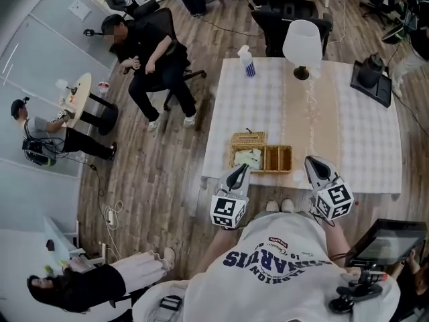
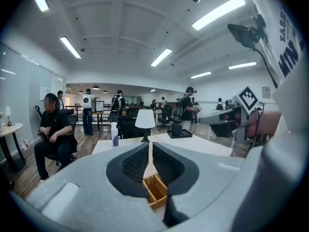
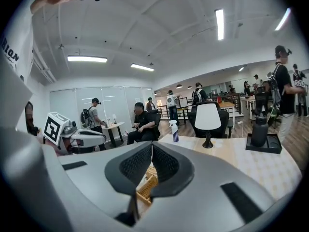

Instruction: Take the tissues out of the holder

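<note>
1. The wicker holder stands upright on the table, at the edge nearest the person working. It is divided into compartments.
2. The tissues lie as a pale wad in the holder's left compartment and are not yet taken out. The compartments to their right look bare.
3. The left gripper is at the holder's near-left corner, with its tips just by the near rim in front of the tissues. Contact with the wicker cannot be confirmed. Its jaws are clenched tip to tip with nothing between them. Its own view shows one of the holder's compartments below the closed tips.
4. The right gripper is to the right of the holder and clear of it, over the beige runner. Its jaws are pressed together and grasp nothing. The holder shows low between them in its own view.
5. Beyond the holder, a white-shaded lamp stands at the far edge of the table. A spray bottle stands at the far edge too, above the holder's left end. A black object on a dark tray sits far to the right.
6. Left of the holder and off the table, a seated person occupies a black office chair.
</note>
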`<action>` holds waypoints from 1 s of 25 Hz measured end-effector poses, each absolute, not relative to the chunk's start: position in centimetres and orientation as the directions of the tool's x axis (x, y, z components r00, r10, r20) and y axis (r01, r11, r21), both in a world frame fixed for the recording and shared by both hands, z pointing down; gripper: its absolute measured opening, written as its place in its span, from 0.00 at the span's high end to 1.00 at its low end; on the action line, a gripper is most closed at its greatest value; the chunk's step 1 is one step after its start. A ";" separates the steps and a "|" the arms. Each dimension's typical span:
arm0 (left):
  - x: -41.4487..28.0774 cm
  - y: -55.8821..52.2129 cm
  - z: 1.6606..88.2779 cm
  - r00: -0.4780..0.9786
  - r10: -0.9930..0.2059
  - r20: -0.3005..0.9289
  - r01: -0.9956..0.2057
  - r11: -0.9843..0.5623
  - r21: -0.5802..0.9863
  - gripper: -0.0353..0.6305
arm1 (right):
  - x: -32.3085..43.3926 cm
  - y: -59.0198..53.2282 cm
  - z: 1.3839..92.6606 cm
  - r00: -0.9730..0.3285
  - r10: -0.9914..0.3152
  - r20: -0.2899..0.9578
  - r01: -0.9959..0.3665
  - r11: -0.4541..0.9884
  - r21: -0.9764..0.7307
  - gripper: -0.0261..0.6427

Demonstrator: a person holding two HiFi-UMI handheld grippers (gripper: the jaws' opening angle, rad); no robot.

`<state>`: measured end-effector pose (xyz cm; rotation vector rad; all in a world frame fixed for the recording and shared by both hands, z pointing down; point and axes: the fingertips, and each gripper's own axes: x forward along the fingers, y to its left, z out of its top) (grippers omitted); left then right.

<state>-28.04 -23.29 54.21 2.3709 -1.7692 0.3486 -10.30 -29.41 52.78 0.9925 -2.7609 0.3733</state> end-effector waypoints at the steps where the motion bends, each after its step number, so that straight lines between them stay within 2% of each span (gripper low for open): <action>1: -27.8 -23.6 54.5 0.284 -0.910 0.302 -0.951 -0.306 -0.030 0.94 | -10.2 -29.4 52.9 -0.758 -0.600 0.256 -0.647 0.743 -0.173 0.95; 8: -27.6 -25.8 58.0 0.303 -0.842 0.445 -0.932 -0.359 -0.045 0.83 | -8.6 -30.1 53.2 -0.732 -0.633 0.253 -0.677 0.715 -0.172 0.95; 15: -30.0 -26.6 63.4 0.221 -0.708 0.671 -0.883 -0.437 -0.171 0.65 | -6.5 -28.9 53.4 -0.695 -0.664 0.275 -0.716 0.676 -0.175 0.95; 20: -32.1 -27.6 68.9 0.085 -0.584 0.808 -0.740 -0.580 -0.341 0.52 | -4.6 -28.9 53.3 -0.662 -0.695 0.281 -0.747 0.642 -0.171 0.95; 25: -33.1 -29.0 73.9 0.015 -0.493 0.870 -0.601 -0.700 -0.386 0.49 | -2.9 -28.9 53.1 -0.631 -0.721 0.285 -0.773 0.612 -0.164 0.95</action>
